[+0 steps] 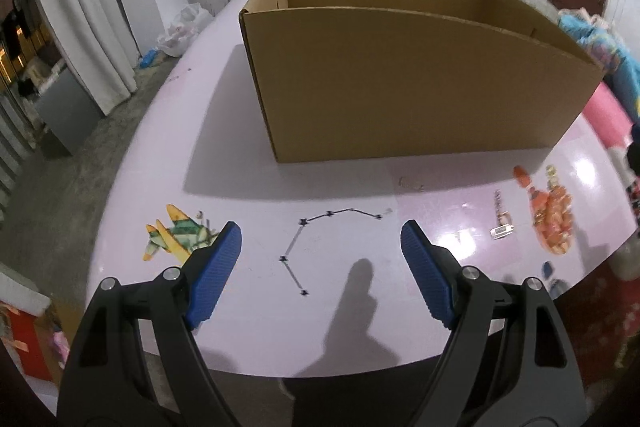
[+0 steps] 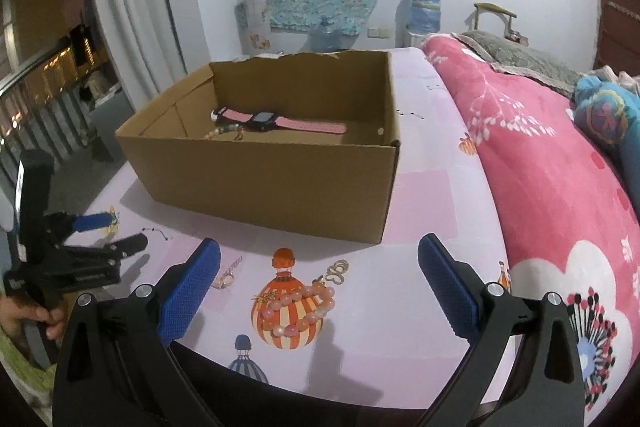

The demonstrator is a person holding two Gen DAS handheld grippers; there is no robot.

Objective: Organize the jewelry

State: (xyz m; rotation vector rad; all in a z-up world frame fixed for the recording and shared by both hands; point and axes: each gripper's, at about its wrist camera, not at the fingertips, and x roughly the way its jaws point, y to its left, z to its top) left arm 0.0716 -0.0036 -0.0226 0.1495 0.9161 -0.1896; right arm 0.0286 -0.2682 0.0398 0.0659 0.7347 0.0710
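I count one cardboard box (image 2: 272, 183), one pink watch (image 2: 280, 121) inside, one pink bead bracelet (image 2: 304, 307), one thin chain (image 1: 320, 239).

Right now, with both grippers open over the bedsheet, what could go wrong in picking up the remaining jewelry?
The thin star chain lies flat under the open left gripper; wide pads may slide over it or pinch the sheet instead. The pink bead bracelet below the right gripper sits against a small gold piece, so one could drag the other. The cardboard box has tall walls; a dangling chain may catch its rim.
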